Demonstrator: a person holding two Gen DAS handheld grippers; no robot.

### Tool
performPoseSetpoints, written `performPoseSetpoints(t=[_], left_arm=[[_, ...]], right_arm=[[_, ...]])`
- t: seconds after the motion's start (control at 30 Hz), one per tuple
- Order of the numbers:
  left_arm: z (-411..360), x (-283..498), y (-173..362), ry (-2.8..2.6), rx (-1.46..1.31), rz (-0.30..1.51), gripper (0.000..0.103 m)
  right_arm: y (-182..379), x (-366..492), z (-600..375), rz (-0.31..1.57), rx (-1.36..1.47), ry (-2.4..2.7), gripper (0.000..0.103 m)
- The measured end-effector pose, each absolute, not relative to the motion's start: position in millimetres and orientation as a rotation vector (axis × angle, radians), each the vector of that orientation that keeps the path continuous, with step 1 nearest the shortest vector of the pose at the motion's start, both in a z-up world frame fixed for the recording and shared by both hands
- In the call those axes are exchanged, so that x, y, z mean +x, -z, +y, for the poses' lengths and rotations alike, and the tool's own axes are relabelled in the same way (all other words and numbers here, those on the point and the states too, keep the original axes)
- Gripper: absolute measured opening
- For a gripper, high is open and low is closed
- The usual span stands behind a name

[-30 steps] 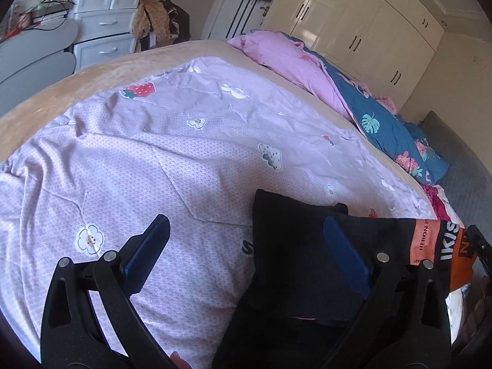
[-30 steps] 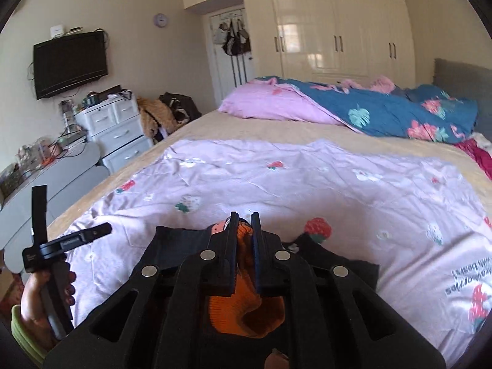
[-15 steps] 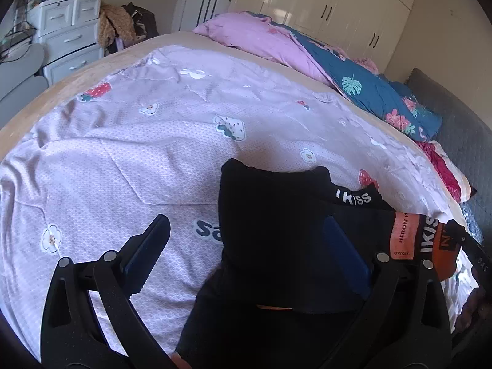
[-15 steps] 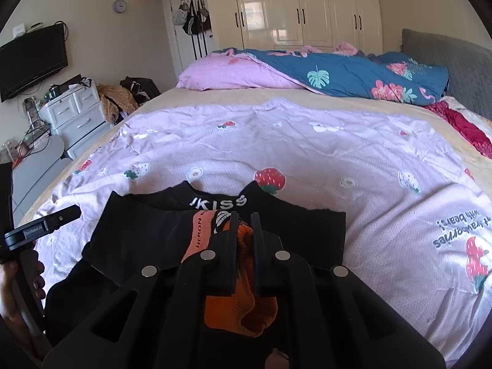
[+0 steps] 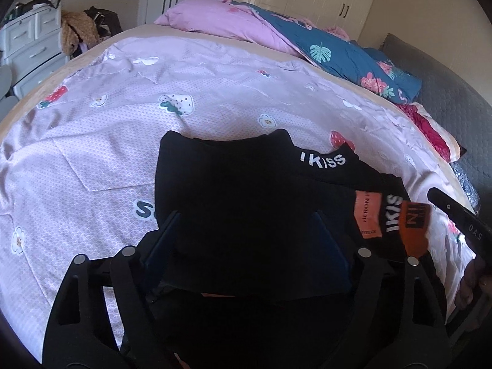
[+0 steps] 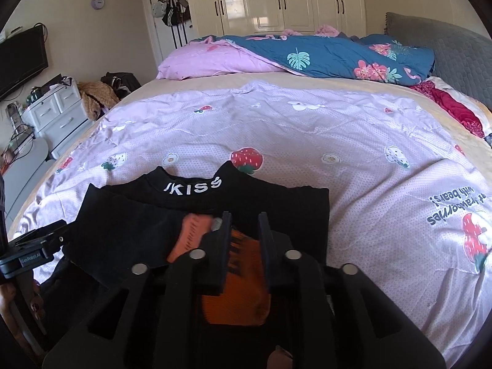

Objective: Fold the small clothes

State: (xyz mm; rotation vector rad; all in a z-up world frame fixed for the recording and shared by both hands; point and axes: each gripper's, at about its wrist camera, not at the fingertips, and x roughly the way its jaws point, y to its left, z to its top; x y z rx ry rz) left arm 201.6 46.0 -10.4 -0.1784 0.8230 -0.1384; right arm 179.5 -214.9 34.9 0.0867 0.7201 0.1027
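Note:
A small black garment (image 5: 246,190) with white "IKISS" lettering and an orange band lies folded over on the lilac bedspread (image 5: 107,141); it also shows in the right wrist view (image 6: 196,215). My left gripper (image 5: 246,233) is open, its blue-padded fingers either side of the black cloth's near edge. My right gripper (image 6: 244,230) has its jaws a narrow gap apart over the orange band (image 6: 236,295), which lies between them. The right tool's tip (image 5: 455,215) shows at the right of the left wrist view.
A rumpled blue floral and pink quilt (image 6: 307,55) lies across the far side of the bed. A grey headboard (image 6: 446,49) is at right. White drawers (image 6: 55,107) and a clothes pile (image 6: 98,98) stand left of the bed. White wardrobes (image 6: 276,0) line the far wall.
Both grippers have moved forward over the bed, laying the garment's upper layer down onto its lower half. My right gripper's jaws have parted slightly. The "IKISS" waistband now shows fully.

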Motion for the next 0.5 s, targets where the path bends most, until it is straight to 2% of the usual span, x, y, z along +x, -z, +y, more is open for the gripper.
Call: performPoseSetpoints(t=[0.03, 0.1, 0.13, 0.17, 0.5], left_arm=[[44, 202, 11, 0.14, -0.167, 0.827, 0.068], [41, 202, 14, 0.149, -0.15, 0.84, 0.052], [41, 204, 17, 0.162, -0.153, 0.854, 0.039], [41, 204, 19, 0.168, -0.156, 0.865, 0.034], [69, 208, 46, 0.182, -0.236, 0.969, 0.032]], right_arm=[[-34, 179, -215, 0.721, 0.088, -0.106, 0.021], [-33, 177, -213, 0.726, 0.085, -0.116, 0.021], [-31, 177, -210, 0.731, 0.08, -0.129, 0.021], [-29, 176, -206, 0.738, 0.071, -0.143, 0.021], [-13, 168, -147, 0.801, 0.002, -0.314, 0.035]])
